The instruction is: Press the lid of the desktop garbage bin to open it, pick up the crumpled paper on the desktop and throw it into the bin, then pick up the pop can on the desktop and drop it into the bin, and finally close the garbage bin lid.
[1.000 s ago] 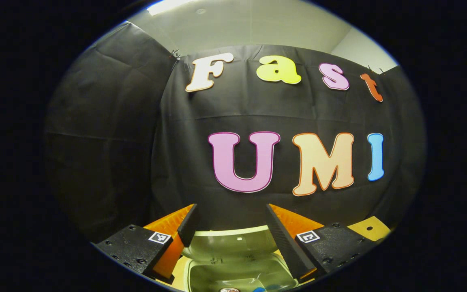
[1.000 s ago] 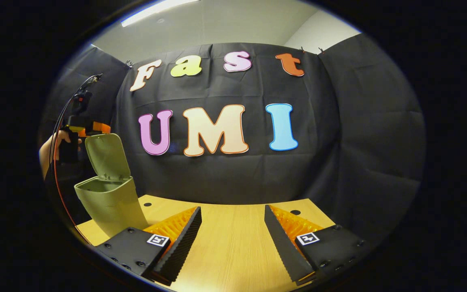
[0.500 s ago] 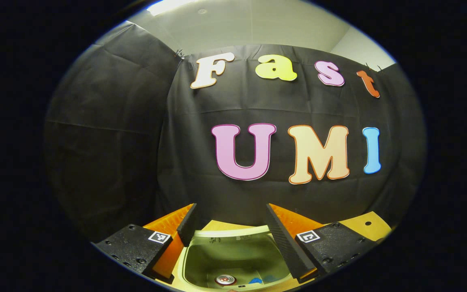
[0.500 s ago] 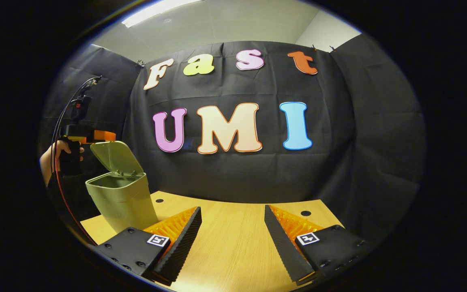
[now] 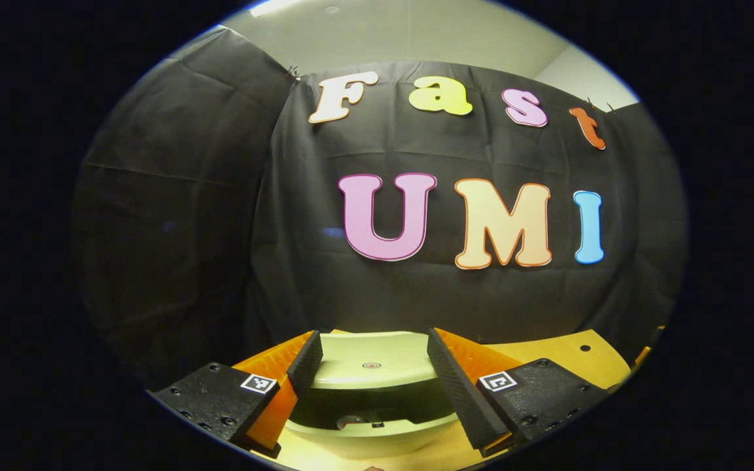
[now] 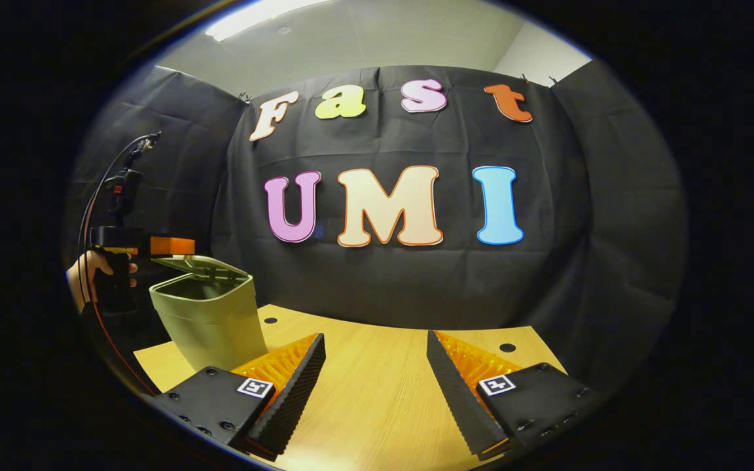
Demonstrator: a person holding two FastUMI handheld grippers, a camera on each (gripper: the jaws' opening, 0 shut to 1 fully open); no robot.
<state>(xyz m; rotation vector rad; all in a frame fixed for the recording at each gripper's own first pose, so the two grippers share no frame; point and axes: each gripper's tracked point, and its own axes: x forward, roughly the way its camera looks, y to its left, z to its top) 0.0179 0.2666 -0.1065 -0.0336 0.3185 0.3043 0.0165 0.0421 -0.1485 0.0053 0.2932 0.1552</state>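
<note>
Both views are dim overall, lit from above by a ceiling light strip (image 6: pixel 266 10) that glares bright white at the top edge of the right gripper view. The pale ceiling (image 5: pixel 410 33) glows softly, while the black cloth wall (image 6: pixel 383 288) soaks up most light and shows faint creases. The wooden table (image 6: pixel 377 392) is the warmest, brightest surface. Fisheye distortion bends straight lines strongly toward the edges, where the scene darkens. The centre is fairly sharp; the near gripper fingers (image 5: pixel 459 392) look slightly soft. The bin (image 5: pixel 370 435) opening sits in deep shadow.
</note>
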